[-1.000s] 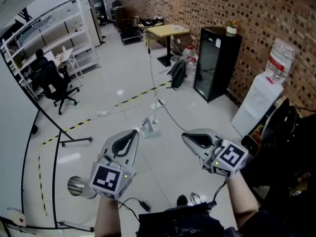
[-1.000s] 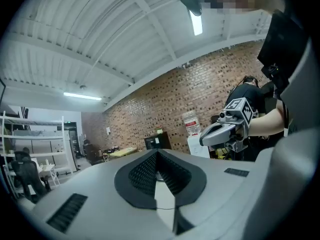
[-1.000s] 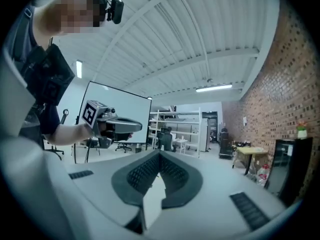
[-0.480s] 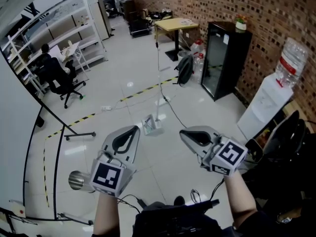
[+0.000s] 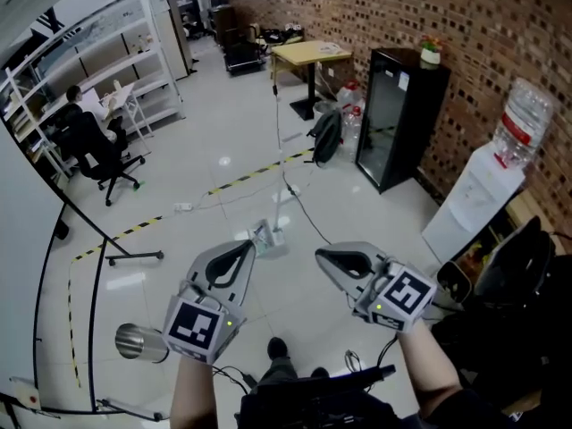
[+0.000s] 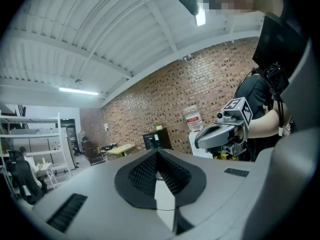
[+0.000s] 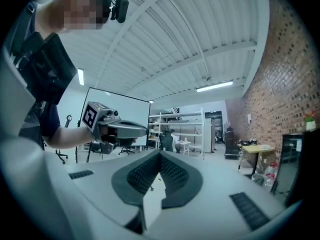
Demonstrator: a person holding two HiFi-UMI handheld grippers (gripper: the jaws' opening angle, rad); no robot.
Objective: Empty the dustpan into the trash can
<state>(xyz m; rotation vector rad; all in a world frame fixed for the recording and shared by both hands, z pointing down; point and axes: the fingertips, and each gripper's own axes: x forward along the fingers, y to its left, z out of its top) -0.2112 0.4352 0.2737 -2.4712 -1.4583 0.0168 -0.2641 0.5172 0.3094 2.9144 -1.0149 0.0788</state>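
1. left gripper (image 5: 243, 248): sits low in the head view, left of centre, and points ahead over the floor (image 5: 357, 206). in the left gripper view its jaws are together, the ribbed pads meet at the tip, and nothing lies between them.
2. right gripper (image 5: 323, 256): sits beside the left gripper, apart from it, and points roughly the same way. in the right gripper view its jaws are likewise closed, with nothing held.
3. dustpan (image 5: 267, 235): a small pale item on the grey floor with a thin handle rising upright from it. in the head view it stands just beyond the jaw tips, between the two grippers. neither gripper touches it. it is too small to tell what it holds.
4. trash can (image 5: 139, 340): a shiny metal cylinder on the floor at lower left, to the left of the left gripper and apart from the dustpan.
5. floor markings: a yellow-and-black tape line (image 5: 246, 177) crosses the floor beyond the dustpan. a dark cable (image 5: 304, 208) trails past it.
6. right side: a black cabinet (image 5: 393, 119) stands against the brick wall (image 5: 465, 34), with a water dispenser (image 5: 469, 199) nearer the camera.
7. rear: a yellow table (image 5: 308, 54) stands further back.
8. left side: white shelving (image 5: 98, 52) lines the room, and a person (image 5: 70, 113) sits at it on a black office chair (image 5: 100, 155).
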